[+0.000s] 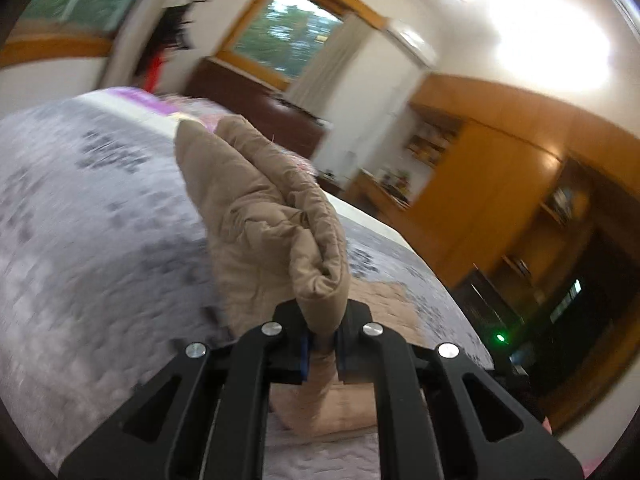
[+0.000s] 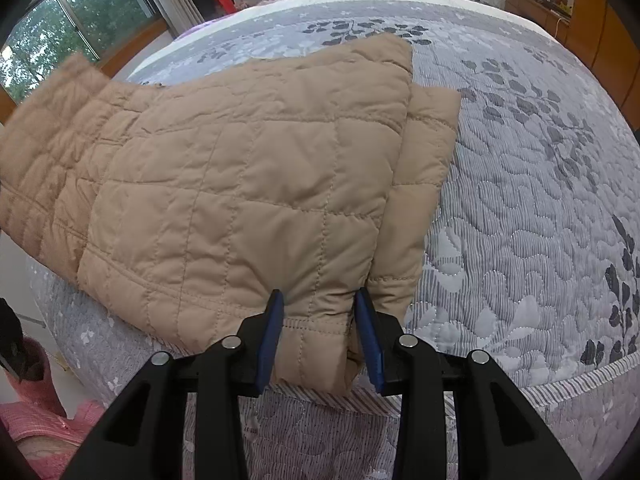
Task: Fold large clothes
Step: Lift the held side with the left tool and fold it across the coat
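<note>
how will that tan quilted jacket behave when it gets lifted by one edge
Probably floppy: the tan quilted jacket droops in folds from the left gripper. Its puffy padding bulges between the right gripper pads, so likely light and springy, apt to unfold.

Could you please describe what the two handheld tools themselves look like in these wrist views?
Both look alike: the left tool and right tool are matte black linkage frames with triangular cut-outs and round silver pivot pins. The fingers carry flat blue pads, showing only as a thin blue edge on the left tool. No cables, markings, hands or sleeves are visible.
</note>
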Available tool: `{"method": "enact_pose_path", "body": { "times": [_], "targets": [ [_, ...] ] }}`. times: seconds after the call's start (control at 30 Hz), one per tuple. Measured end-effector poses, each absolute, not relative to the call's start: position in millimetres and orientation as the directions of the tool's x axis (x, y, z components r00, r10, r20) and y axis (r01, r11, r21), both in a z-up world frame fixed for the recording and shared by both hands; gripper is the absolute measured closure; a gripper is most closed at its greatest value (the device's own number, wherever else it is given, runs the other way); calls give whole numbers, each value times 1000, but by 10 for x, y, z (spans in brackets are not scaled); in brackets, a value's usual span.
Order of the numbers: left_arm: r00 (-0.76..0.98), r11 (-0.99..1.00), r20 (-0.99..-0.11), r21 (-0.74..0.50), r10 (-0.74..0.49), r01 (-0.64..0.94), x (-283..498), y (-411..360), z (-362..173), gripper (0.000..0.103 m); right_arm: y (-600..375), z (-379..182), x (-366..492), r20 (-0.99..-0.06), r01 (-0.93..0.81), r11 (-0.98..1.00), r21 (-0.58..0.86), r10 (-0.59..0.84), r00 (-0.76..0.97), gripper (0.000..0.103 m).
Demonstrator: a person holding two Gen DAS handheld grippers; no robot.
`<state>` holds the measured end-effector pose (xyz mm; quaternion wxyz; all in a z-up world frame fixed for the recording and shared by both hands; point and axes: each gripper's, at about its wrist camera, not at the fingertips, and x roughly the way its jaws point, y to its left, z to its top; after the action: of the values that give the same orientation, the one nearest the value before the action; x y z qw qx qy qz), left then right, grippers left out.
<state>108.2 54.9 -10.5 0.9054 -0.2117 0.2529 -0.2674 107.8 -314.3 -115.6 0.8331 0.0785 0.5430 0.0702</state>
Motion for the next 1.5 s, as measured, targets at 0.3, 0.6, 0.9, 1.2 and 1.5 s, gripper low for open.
{"method": "enact_pose_path", "body": {
  "times": [0.3, 0.6, 0.9, 1.2, 1.5],
  "targets": [
    [577, 716, -424, -444, -698, 539, 1425, -338, -230, 96, -3149, -1158, 1088, -893, -30, 977, 213, 207, 399, 67],
    [429, 706, -569, -472, -701, 528, 1734, -685, -795, 95, -3161, -1165, 1094, -892, -34, 975, 220, 215, 398, 66],
    [364, 728, -652, -458, -665, 510, 1837, -801, -1125, 95, -3162, -1168, 1094, -892, -34, 975, 220, 216, 397, 66],
    [364, 745, -677, -428, -639, 513, 1858, -873, -1181, 95, -3163, -1171, 1103, -893, -36, 975, 218, 214, 395, 66],
    [359, 741, -675, -437, -645, 511, 1883, -828, -1196, 95, -3159, -1176, 1104, -894, -37, 976, 216, 213, 394, 65]
  ]
}}
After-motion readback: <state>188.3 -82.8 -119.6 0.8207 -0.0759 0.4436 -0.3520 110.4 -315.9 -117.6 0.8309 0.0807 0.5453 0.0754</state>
